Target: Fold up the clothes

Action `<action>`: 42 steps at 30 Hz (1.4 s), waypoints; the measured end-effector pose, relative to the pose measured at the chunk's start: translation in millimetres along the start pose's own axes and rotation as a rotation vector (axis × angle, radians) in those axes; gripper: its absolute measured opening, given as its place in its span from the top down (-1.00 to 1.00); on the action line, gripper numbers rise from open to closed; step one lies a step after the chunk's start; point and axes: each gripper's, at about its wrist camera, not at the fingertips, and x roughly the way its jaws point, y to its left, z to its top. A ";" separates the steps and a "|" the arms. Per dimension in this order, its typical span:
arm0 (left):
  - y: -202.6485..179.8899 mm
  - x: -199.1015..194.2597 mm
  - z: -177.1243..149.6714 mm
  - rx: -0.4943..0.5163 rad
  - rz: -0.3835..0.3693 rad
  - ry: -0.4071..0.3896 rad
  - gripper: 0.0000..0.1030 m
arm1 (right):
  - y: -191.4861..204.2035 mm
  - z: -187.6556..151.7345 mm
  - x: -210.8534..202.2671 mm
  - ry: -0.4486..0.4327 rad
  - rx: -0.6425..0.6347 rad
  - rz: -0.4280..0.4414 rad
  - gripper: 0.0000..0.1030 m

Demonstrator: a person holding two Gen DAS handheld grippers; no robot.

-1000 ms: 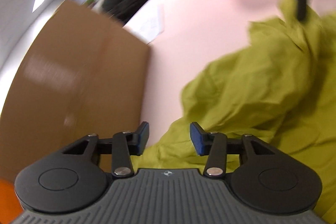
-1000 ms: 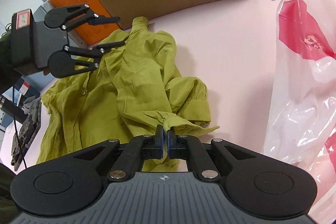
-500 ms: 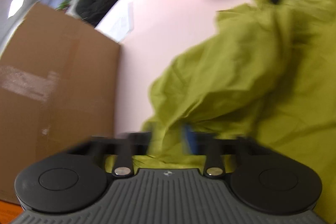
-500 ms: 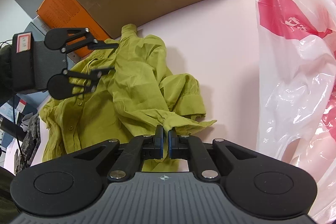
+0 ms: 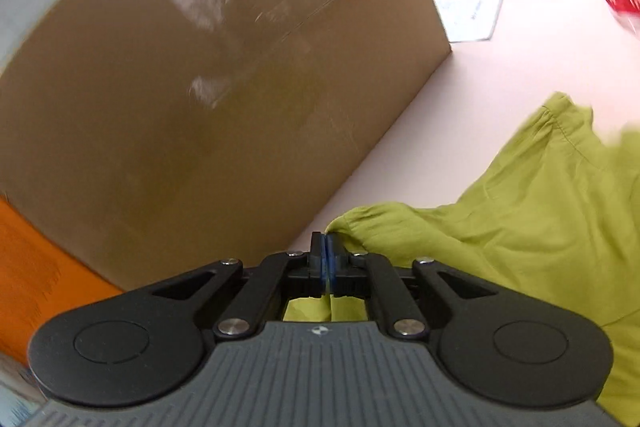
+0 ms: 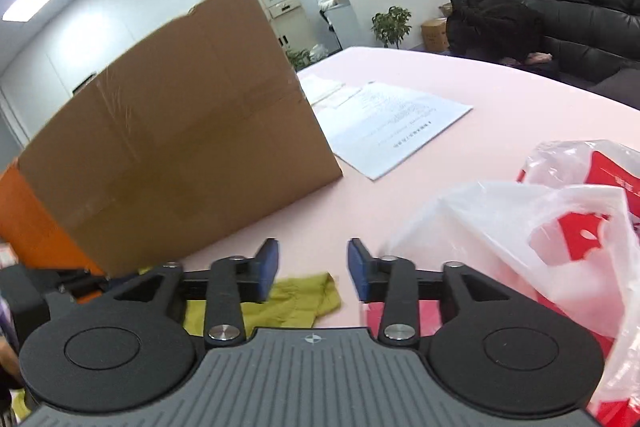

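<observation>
An olive-green shirt [image 5: 532, 219] lies crumpled on the pink table [image 5: 520, 75]. My left gripper [image 5: 325, 259] is shut on a fold of the shirt at its near-left edge, close to the cardboard box; green cloth shows between and under the jaws. My right gripper [image 6: 312, 267] is open and empty, raised above the table. A small corner of the shirt [image 6: 296, 301] lies just below it, apart from the fingers.
A large cardboard box [image 6: 172, 147] stands on the table at the left, with an orange box [image 6: 24, 223] behind it. Printed papers [image 6: 392, 123] lie beyond. A white and red plastic bag [image 6: 560, 247] sits right of the right gripper.
My left gripper has closed on the shirt's edge and swung toward the box. My right gripper has let go of the shirt, opened and tilted up.
</observation>
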 end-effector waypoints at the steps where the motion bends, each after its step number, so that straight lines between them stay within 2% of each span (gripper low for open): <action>1: 2.4 -1.3 -1.2 -0.030 -0.008 0.009 0.91 | 0.7 -7.7 -3.1 0.021 -0.020 0.006 0.15; 3: 12.3 -7.2 -2.6 -0.086 -0.052 0.015 0.71 | 2.0 -26.4 -3.9 0.086 -0.048 0.054 0.03; 5: 20.9 -15.5 -2.8 -0.141 -0.083 0.011 0.29 | 6.5 -45.1 3.1 0.163 -0.077 0.100 -0.04; 6: 25.5 -19.7 -1.9 -0.171 -0.097 0.009 0.16 | 10.2 -53.3 11.5 0.209 -0.087 0.108 -0.05; 8: 37.9 -22.5 3.8 -0.270 -0.153 0.038 -0.57 | 15.3 -65.6 27.0 0.245 -0.091 0.104 -0.05; 9: 44.1 -22.9 7.0 -0.320 -0.182 0.052 -0.60 | 16.6 -69.8 32.4 0.241 -0.085 0.105 0.07; 10: 46.8 -26.5 8.6 -0.360 -0.167 0.047 -0.59 | 16.4 -72.1 38.1 0.255 -0.079 0.110 0.80; 11: 50.1 -30.5 10.8 -0.394 -0.144 0.045 -0.58 | 15.2 -72.9 39.9 0.256 -0.071 0.076 0.89; 13: 60.0 -30.8 20.3 -0.469 -0.128 0.047 -0.58 | 12.0 -74.0 43.4 0.259 -0.051 0.008 0.90; 14: 67.5 -37.6 15.2 -0.509 -0.114 0.047 -0.58 | 3.3 -71.5 43.4 0.254 -0.021 -0.028 0.90; 17: 87.9 -62.5 -7.1 -0.588 -0.053 0.060 -0.58 | -6.8 -68.9 43.9 0.265 -0.018 -0.049 0.89; 18: 92.3 -73.7 -20.3 -0.594 -0.028 0.065 -0.58 | -2.3 -69.1 43.4 0.268 -0.058 -0.054 0.86; 20: 101.3 -97.0 -49.3 -0.600 0.034 0.082 -0.58 | 4.6 -69.3 39.7 0.255 -0.117 -0.081 0.48; 21: 104.0 -109.8 -68.1 -0.595 0.069 0.102 -0.58 | 5.0 -69.9 34.4 0.234 -0.133 -0.089 0.17; 25: 108.8 -181.8 -152.7 -0.559 0.208 0.206 -0.58 | 2.3 -75.5 -1.4 0.183 -0.176 -0.044 0.11; 26: 108.6 -203.7 -175.6 -0.546 0.236 0.242 -0.58 | 0.5 -79.0 -12.9 0.192 -0.176 -0.003 0.08; 28: 97.4 -246.8 -213.1 -0.515 0.255 0.310 -0.58 | -3.9 -89.5 -40.2 0.251 -0.166 0.141 -0.04; 30: 82.7 -284.1 -245.7 -0.484 0.233 0.385 -0.58 | -3.0 -103.1 -66.2 0.326 -0.185 0.281 -0.04; 33: 55.7 -335.0 -282.3 -0.478 0.131 0.414 -0.58 | 11.6 -127.0 -104.2 0.419 -0.315 0.353 -0.10; 35: 36.6 -353.6 -291.3 -0.478 0.070 0.392 -0.58 | 22.3 -143.9 -117.8 0.466 -0.378 0.366 -0.17; 37: 10.9 -346.9 -300.2 -0.463 0.026 0.353 -0.58 | 31.8 -160.8 -126.7 0.498 -0.440 0.367 -0.28; 39: -0.6 -344.6 -305.5 -0.484 -0.006 0.337 -0.58 | 36.9 -174.3 -127.6 0.506 -0.478 0.329 -0.31; 42: 0.9 -341.8 -310.5 -0.607 -0.089 0.316 -0.58 | 29.3 -180.4 -131.7 0.491 -0.372 0.276 -0.31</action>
